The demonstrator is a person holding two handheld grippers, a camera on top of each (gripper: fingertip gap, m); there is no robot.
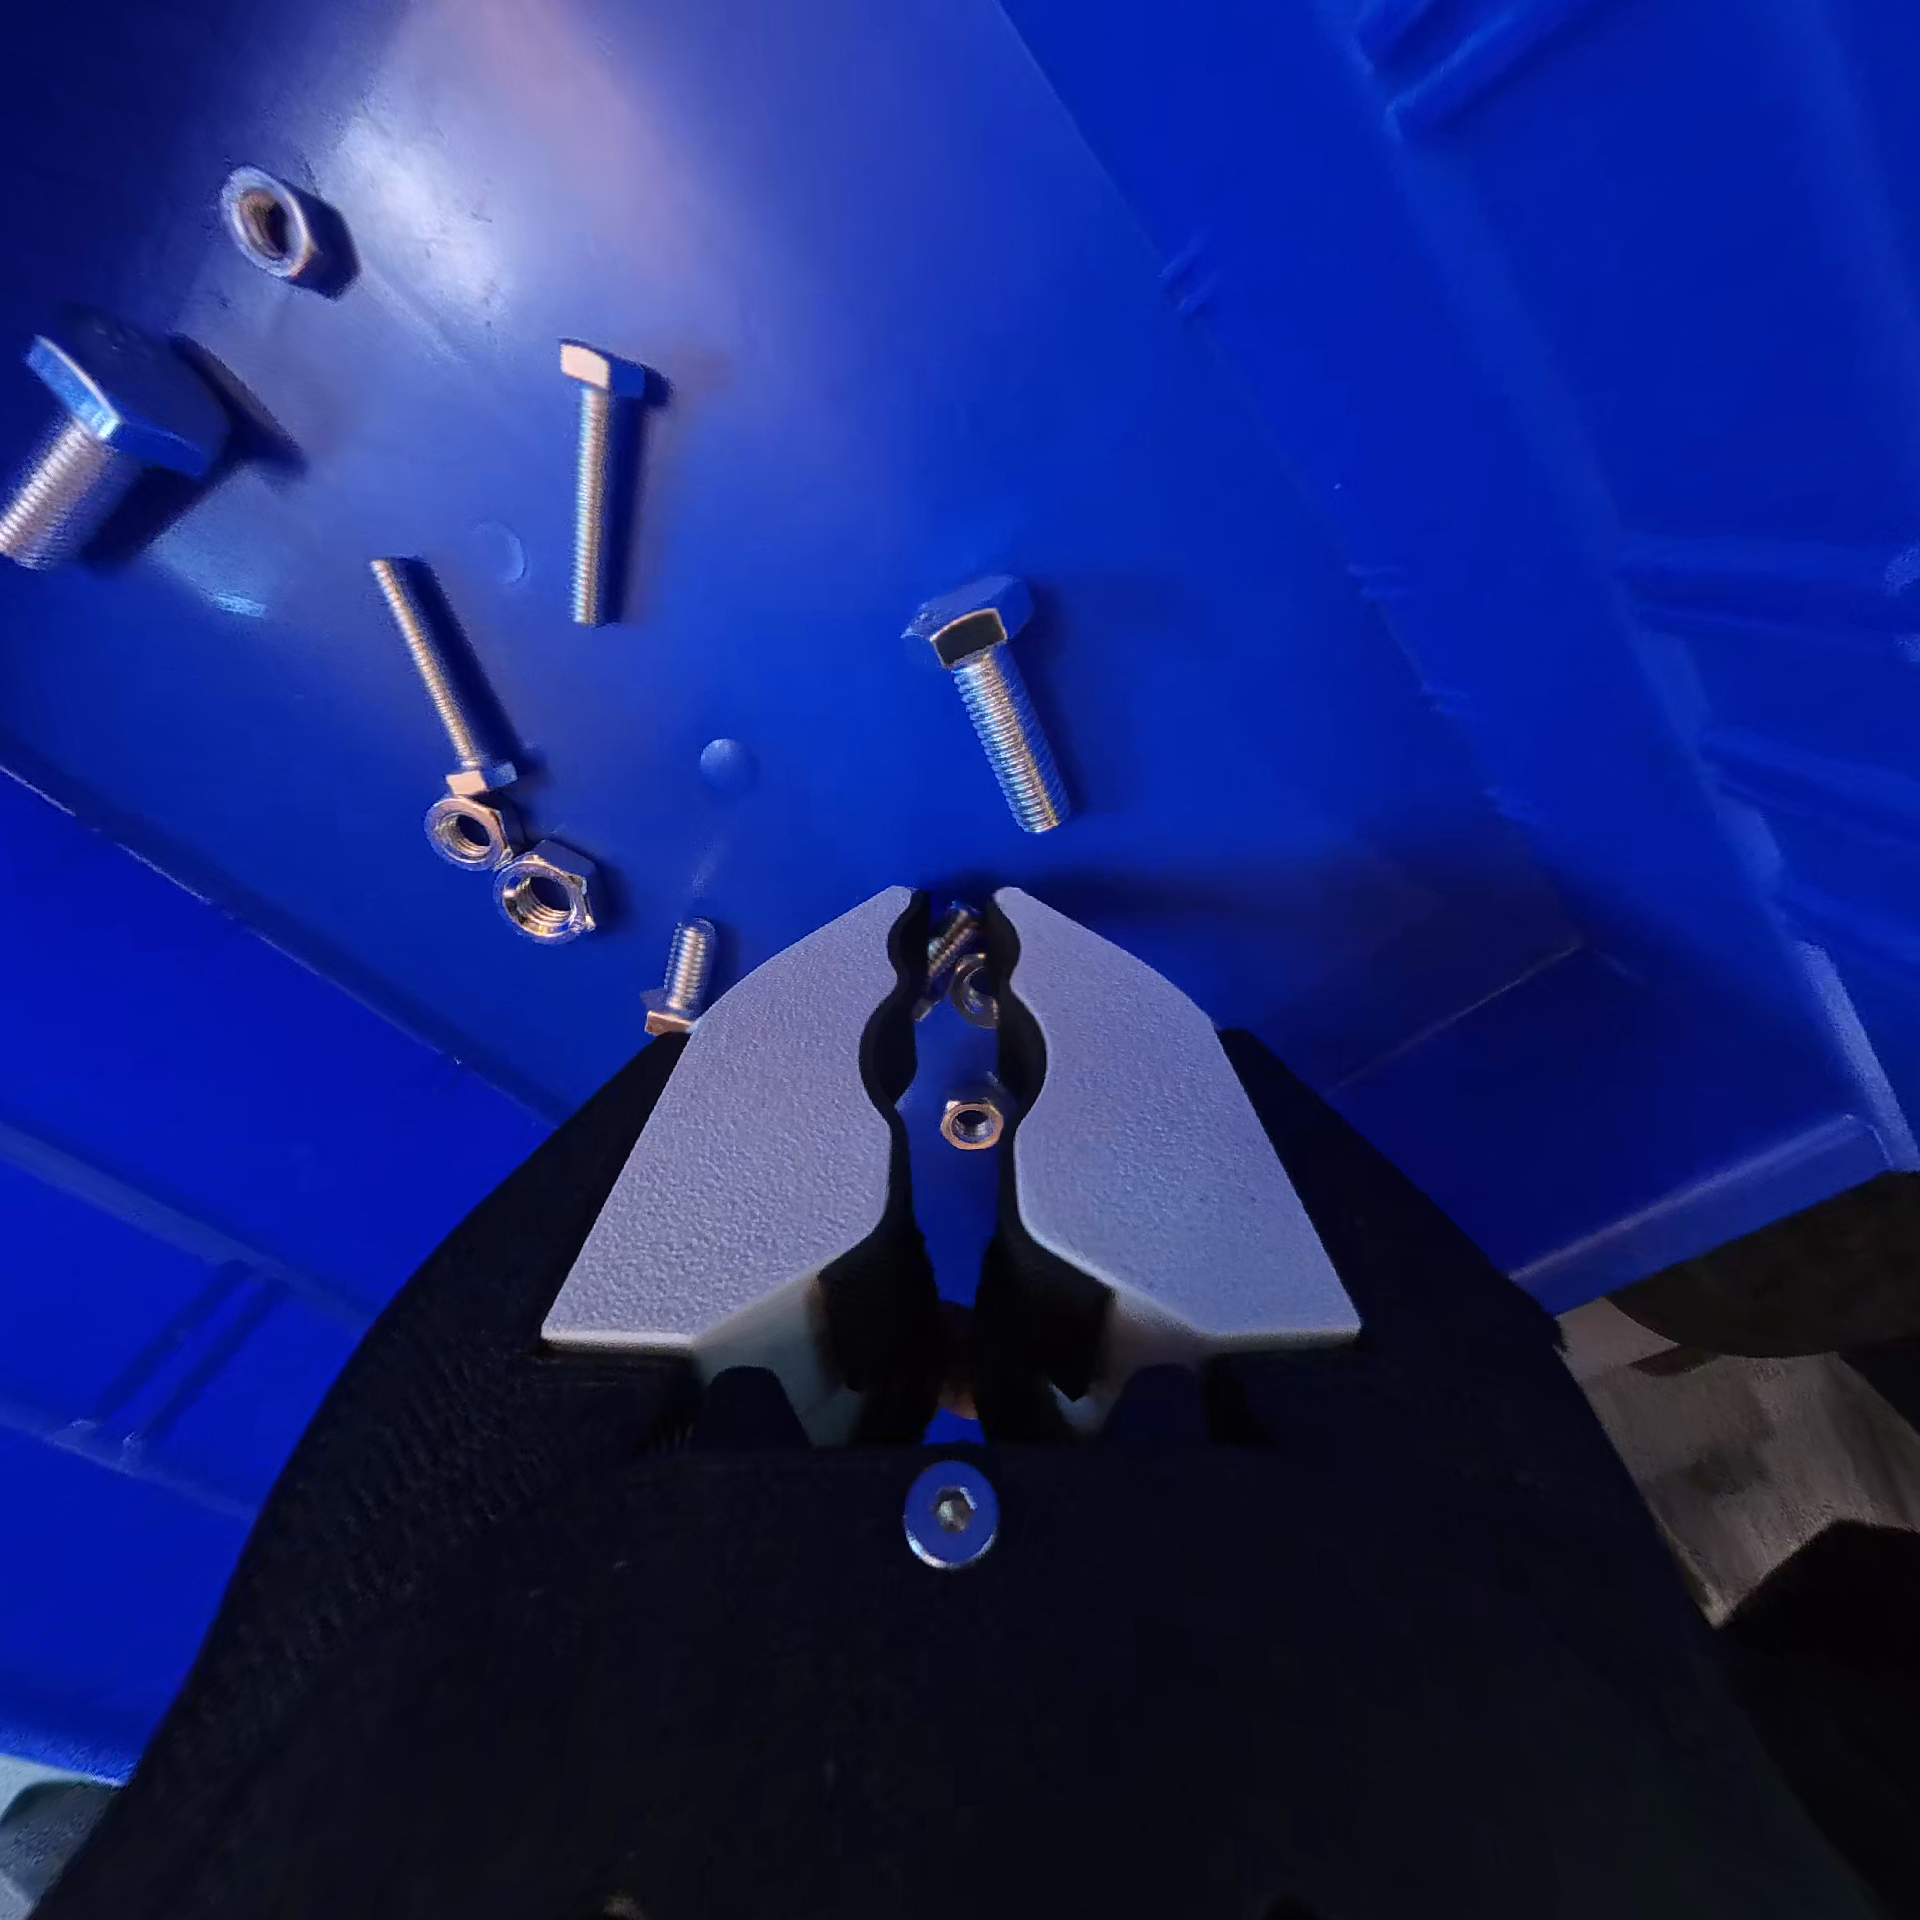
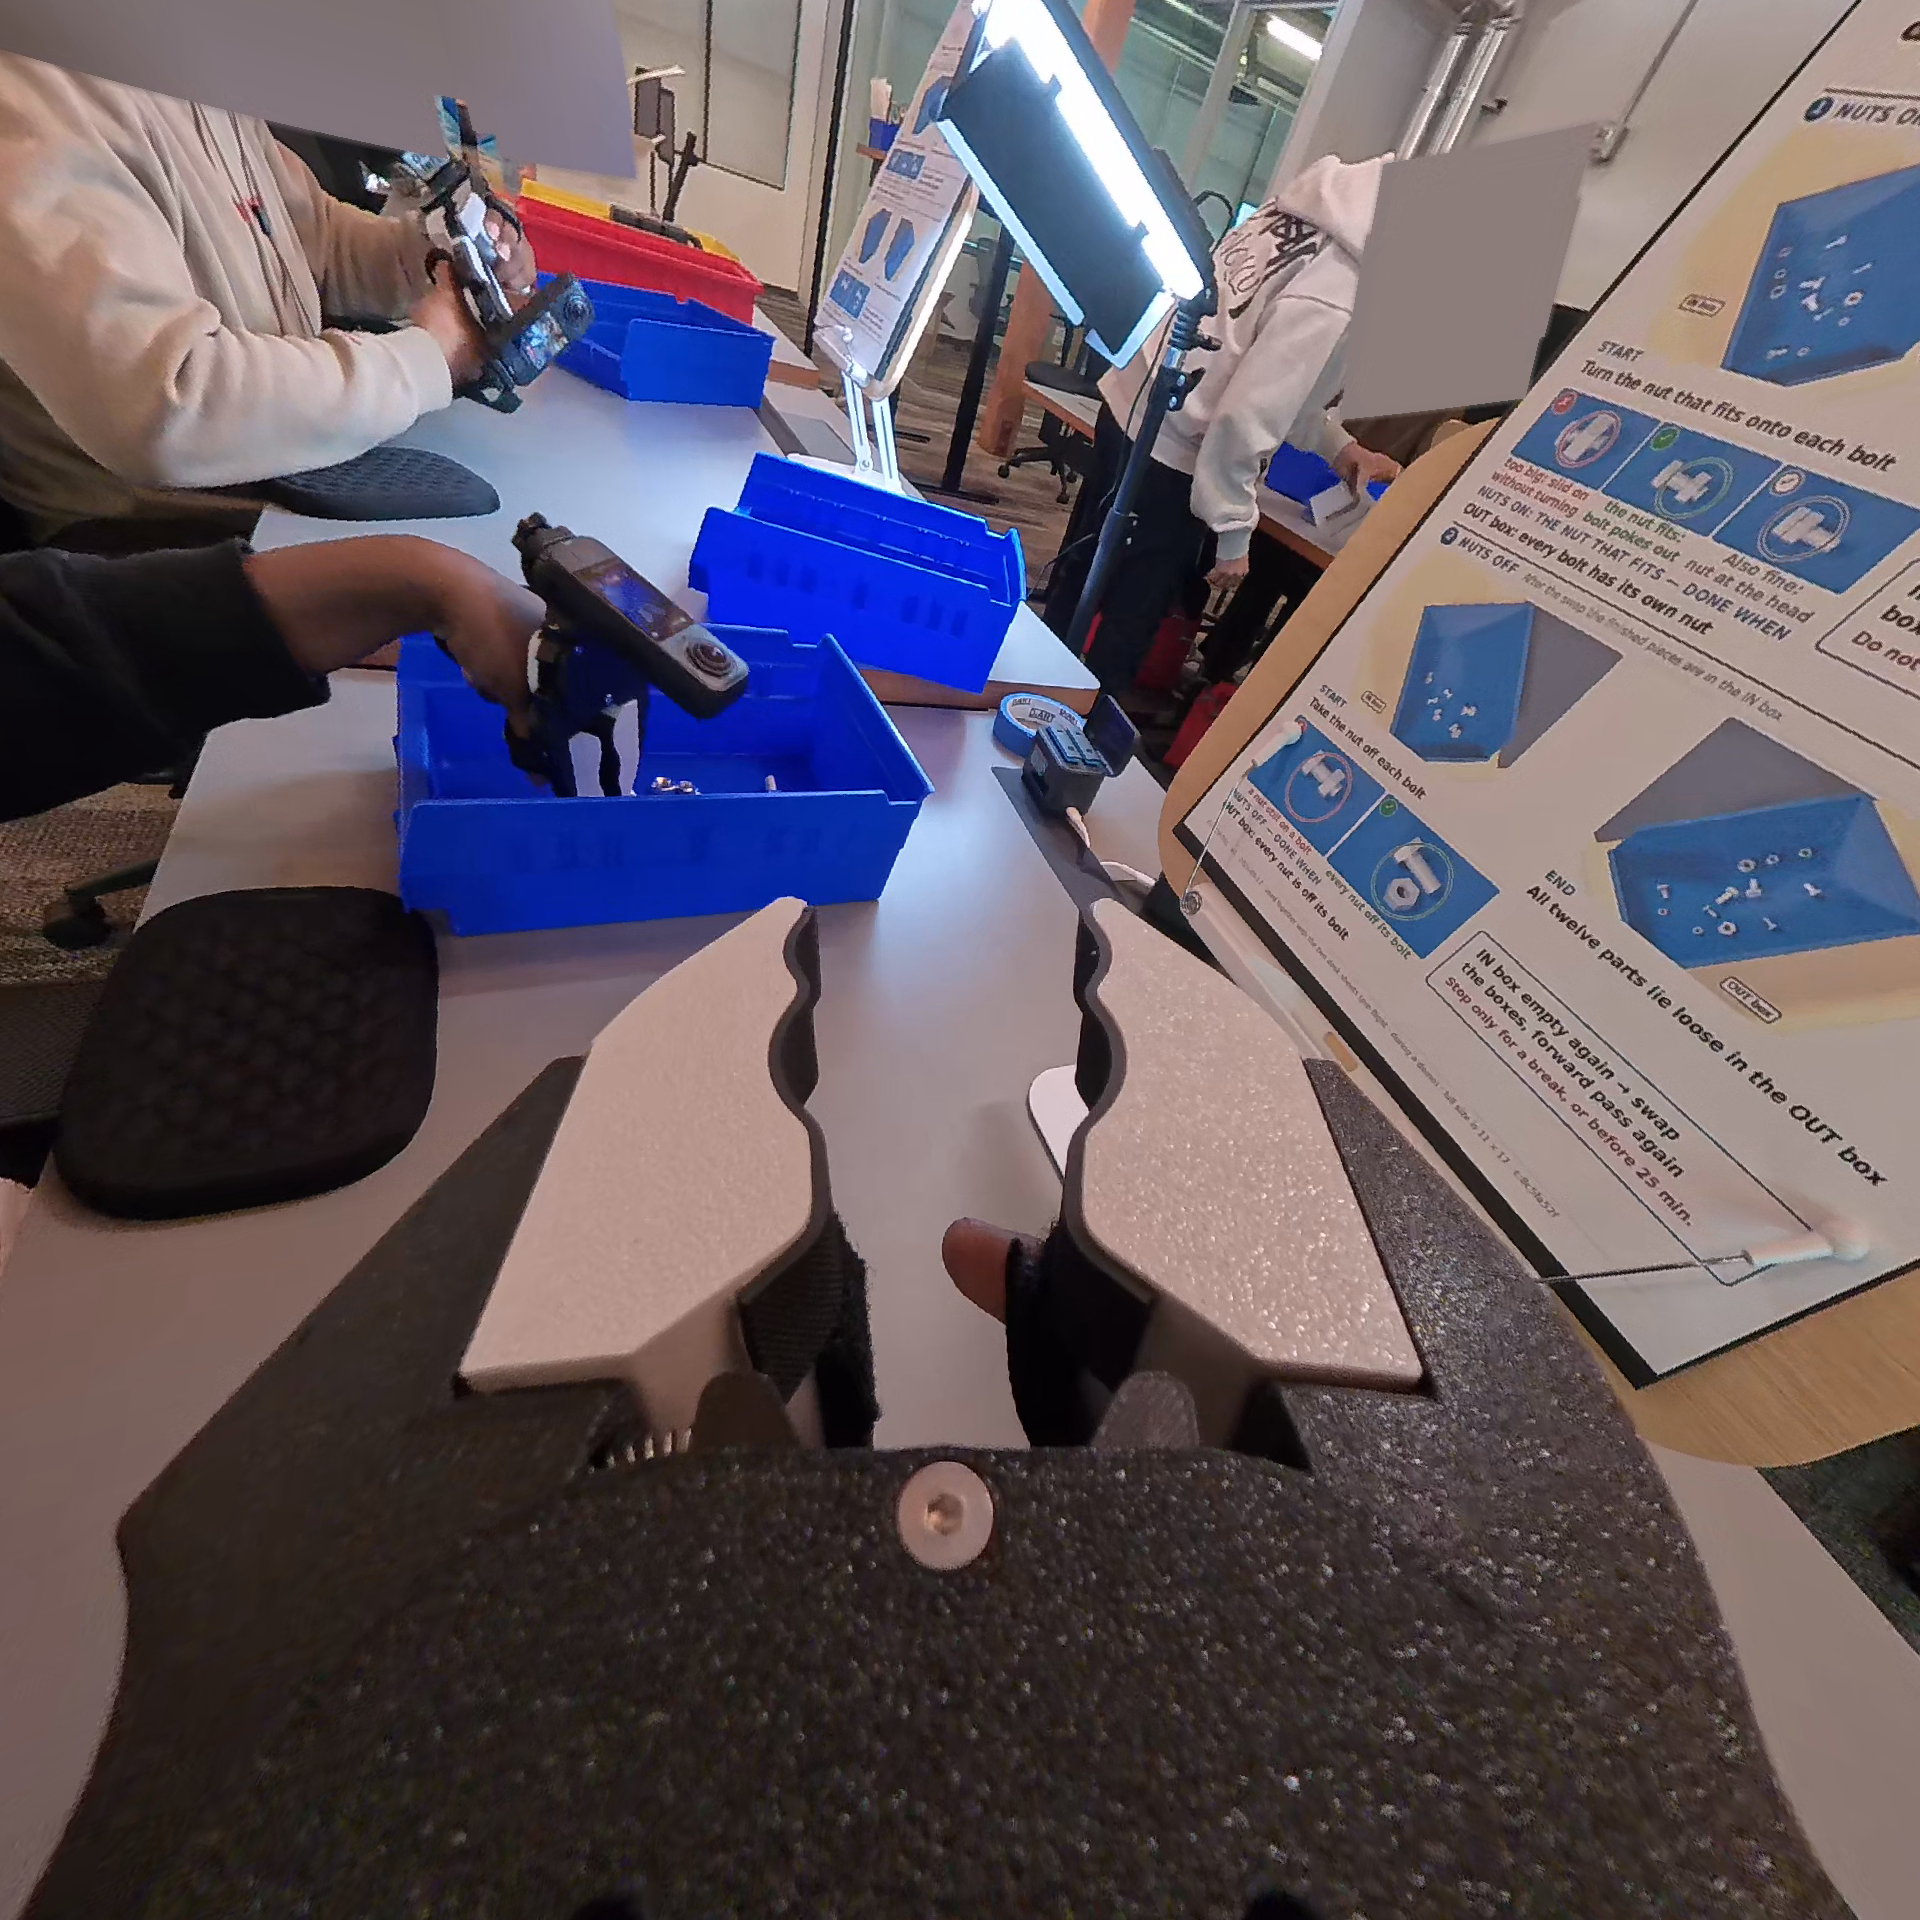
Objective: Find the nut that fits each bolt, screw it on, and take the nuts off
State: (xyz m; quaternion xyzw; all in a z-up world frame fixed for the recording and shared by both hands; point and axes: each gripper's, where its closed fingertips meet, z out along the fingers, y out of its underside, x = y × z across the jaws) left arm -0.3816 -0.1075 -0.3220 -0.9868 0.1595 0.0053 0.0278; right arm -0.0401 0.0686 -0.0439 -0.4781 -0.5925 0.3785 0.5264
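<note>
My left gripper point(image 1: 956, 902) is down inside a blue bin point(image 1: 1247, 416), its jaws nearly together around a small bolt point(image 1: 951, 933) at the tips. A small nut point(image 1: 971, 1124) shows through the gap lower down. On the bin floor lie a big bolt point(image 1: 94, 457), a medium bolt point(image 1: 997, 707), two thin bolts point(image 1: 597, 478) point(image 1: 442, 675), a short bolt point(image 1: 681, 977) and loose nuts point(image 1: 275, 223) point(image 1: 468, 828) point(image 1: 542, 891). My right gripper point(image 2: 945, 920) is open and empty above the grey table point(image 2: 935, 1039). The right wrist view shows the left gripper point(image 2: 592, 769) in the bin point(image 2: 665, 852).
A second blue bin point(image 2: 862, 592) stands behind the first. An instruction board point(image 2: 1558, 831) leans at the right. A black pad point(image 2: 249, 1049) lies at the left, and a blue tape roll point(image 2: 1029, 719) and a small black device point(image 2: 1070, 764) sit beyond. Other people work nearby under a light panel point(image 2: 1081, 177). My right fingertips sit around 45 cm from my left ones. To the medium bolt point(image 1: 997, 707): left tips about 4 cm, right tips about 45 cm.
</note>
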